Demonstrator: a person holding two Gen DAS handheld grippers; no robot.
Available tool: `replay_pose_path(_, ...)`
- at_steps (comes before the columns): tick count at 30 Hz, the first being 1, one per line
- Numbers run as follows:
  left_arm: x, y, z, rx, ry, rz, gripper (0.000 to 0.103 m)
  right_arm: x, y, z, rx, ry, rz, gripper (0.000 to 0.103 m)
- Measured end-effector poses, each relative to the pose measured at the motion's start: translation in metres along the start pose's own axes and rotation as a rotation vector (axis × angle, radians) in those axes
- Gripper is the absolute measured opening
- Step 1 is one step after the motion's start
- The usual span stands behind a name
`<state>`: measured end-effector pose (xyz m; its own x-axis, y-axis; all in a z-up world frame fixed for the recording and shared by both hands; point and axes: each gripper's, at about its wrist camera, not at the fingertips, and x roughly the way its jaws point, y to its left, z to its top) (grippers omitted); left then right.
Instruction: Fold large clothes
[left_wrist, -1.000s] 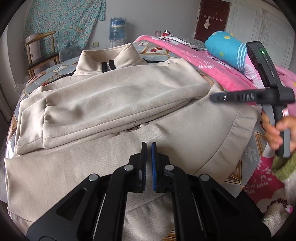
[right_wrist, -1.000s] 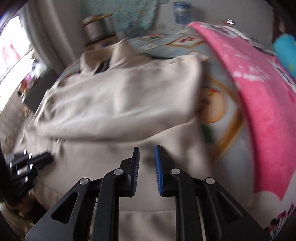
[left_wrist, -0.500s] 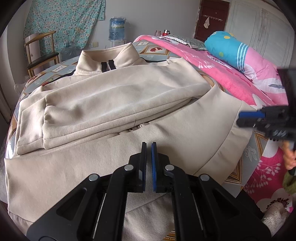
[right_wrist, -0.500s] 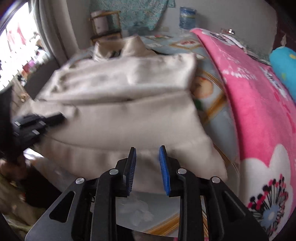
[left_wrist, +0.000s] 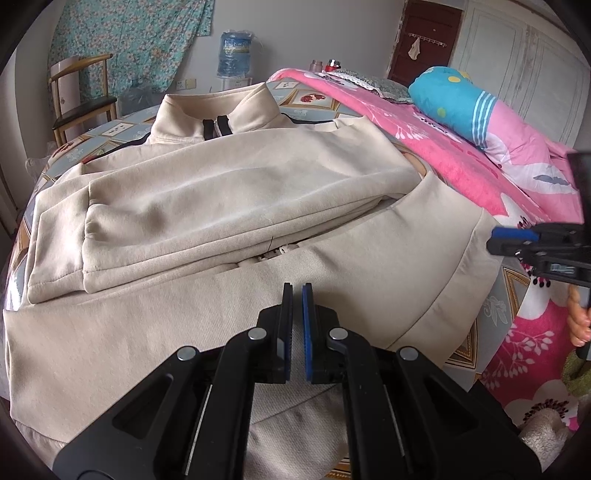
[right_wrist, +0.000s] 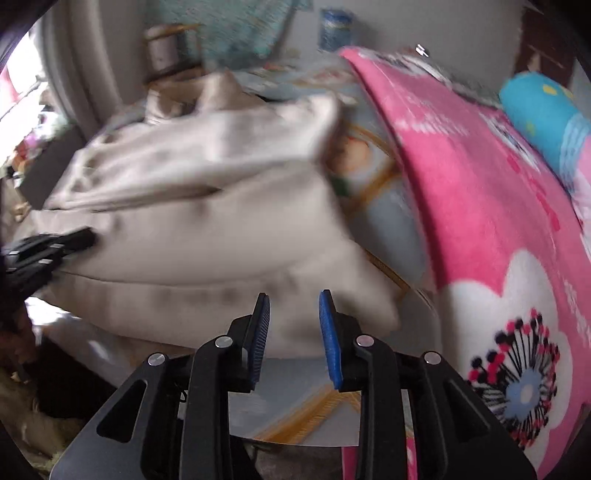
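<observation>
Motion blur smears jacket beyond right tongs.

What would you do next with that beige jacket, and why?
Probably ease the right gripper forward onto the jacket's near hem corner and close. Its jaws stand open just short of that corner, both sleeves already lie folded across the body, and the left gripper waits nearly shut over the hem.

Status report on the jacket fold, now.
Left gripper nearly shut, empty, over the beige jacket. Right gripper open, empty, at the hem corner. Sleeves folded across the chest. Nothing in the way.
</observation>
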<state>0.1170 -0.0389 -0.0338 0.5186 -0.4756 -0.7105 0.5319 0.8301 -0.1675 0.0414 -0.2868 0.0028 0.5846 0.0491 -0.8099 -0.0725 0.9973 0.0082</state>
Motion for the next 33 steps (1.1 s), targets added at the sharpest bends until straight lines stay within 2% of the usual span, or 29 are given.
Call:
replay_pose_path(3,0.001,0.0,0.001,-0.002,0.005,-0.002,0.005,0.0,0.035,0.004,-0.061,-0.011,0.112,0.029)
replay_pose_path(8,0.001,0.001,0.002,-0.012,0.008,-0.003,0.005,0.028,0.072,-0.002,-0.107,0.037,0.2,0.029)
replay_pose_path(12,0.001,0.003,0.001,-0.023,0.003,-0.012,0.005,0.029,0.078,-0.004,-0.13,0.039,0.165,0.029)
replay_pose_path(16,-0.004,0.004,0.002,-0.033,0.006,-0.004,0.005,0.017,0.08,0.0,-0.108,0.004,0.194,0.029)
replay_pose_path(19,-0.027,0.003,0.001,-0.023,-0.042,0.009,0.005,0.021,0.081,0.004,-0.107,-0.005,0.191,0.029)
replay_pose_path(21,-0.041,0.001,-0.004,-0.014,-0.048,0.018,0.005,0.029,0.083,0.011,-0.108,-0.004,0.193,0.029)
replay_pose_path(26,-0.045,0.004,-0.029,-0.037,0.046,0.049,0.006,0.045,0.092,0.011,-0.139,0.023,0.173,0.029)
replay_pose_path(30,-0.051,0.009,-0.037,-0.087,0.032,0.043,0.007,0.047,0.096,0.012,-0.161,0.025,0.148,0.031)
replay_pose_path(32,-0.054,0.012,-0.035,-0.104,0.028,0.063,0.007,0.042,0.094,0.015,-0.148,0.021,0.165,0.032)
replay_pose_path(33,-0.058,0.013,-0.035,-0.11,0.022,0.071,0.007,0.038,0.093,0.015,-0.141,0.017,0.182,0.037)
